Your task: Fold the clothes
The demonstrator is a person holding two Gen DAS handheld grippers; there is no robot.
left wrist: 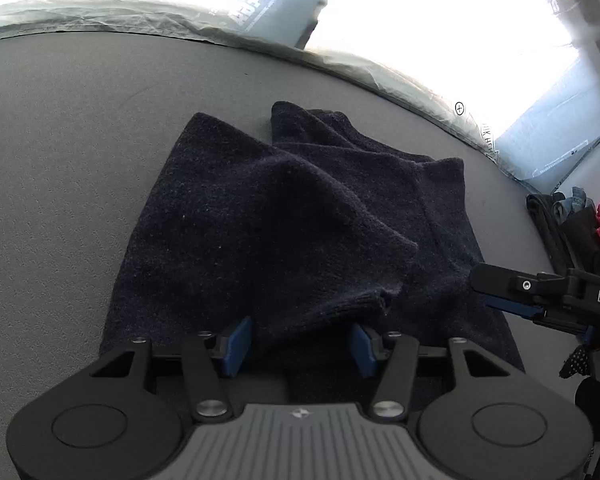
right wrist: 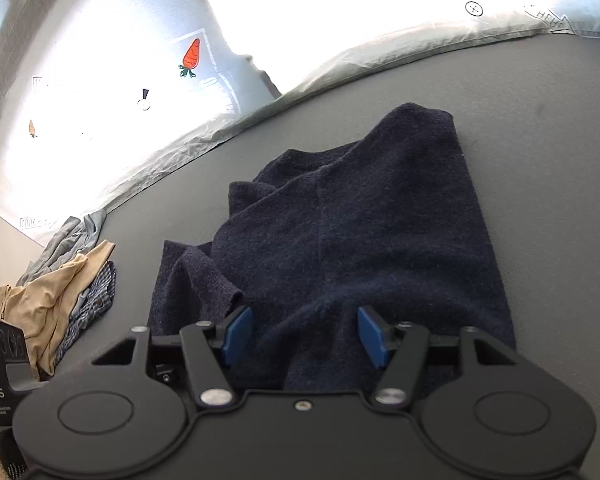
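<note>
A dark navy knit garment [left wrist: 292,216] lies partly folded and rumpled on the grey table [left wrist: 68,160]. My left gripper [left wrist: 300,344] is open, its blue pads on either side of the garment's near edge. My right gripper [right wrist: 306,334] is open too, its pads apart over the garment [right wrist: 360,224] at its near end. The right gripper also shows in the left wrist view [left wrist: 540,296] at the right, low over the garment's right edge.
A pile of other clothes, tan, blue and checked [right wrist: 60,292], lies at the left in the right wrist view. Dark and red clothes [left wrist: 580,232] lie at the table's right in the left wrist view. A crinkled plastic sheet [left wrist: 380,72] runs along the table's far edge.
</note>
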